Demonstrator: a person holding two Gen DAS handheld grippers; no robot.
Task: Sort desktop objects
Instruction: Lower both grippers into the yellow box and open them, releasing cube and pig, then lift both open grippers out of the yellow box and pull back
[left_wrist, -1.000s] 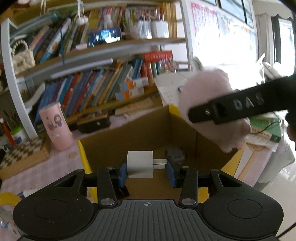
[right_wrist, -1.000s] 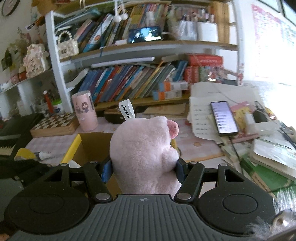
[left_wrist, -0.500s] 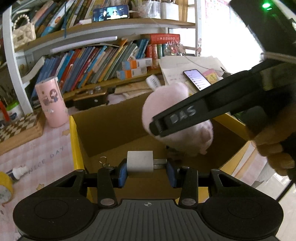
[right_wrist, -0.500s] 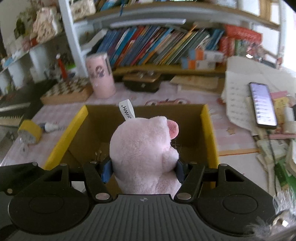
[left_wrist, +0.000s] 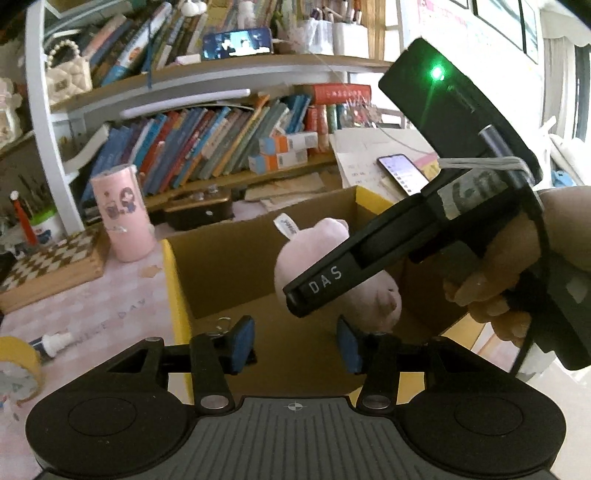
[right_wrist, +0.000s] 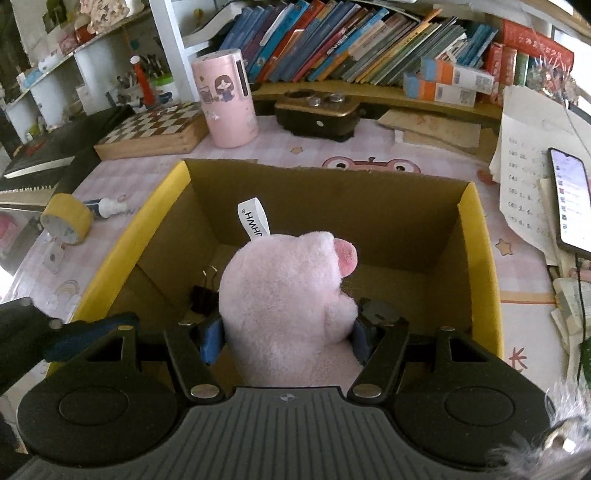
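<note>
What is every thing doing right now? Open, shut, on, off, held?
Cardboard box: open on top.
Pink plush toy: held over the box.
Right gripper: opening, toy between its pads.
Left gripper: opening, nothing in it.
Phone: screen on.
Binder clip: lying in the box.

Plush pig (right_wrist: 291, 295) over box (right_wrist: 480, 258) — clip (right_wrist: 202, 299) inside

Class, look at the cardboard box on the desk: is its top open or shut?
Open. The cardboard box shows no lid or folded flaps across its top; the brown inner walls and floor show, with a black binder clip lying inside.
</note>
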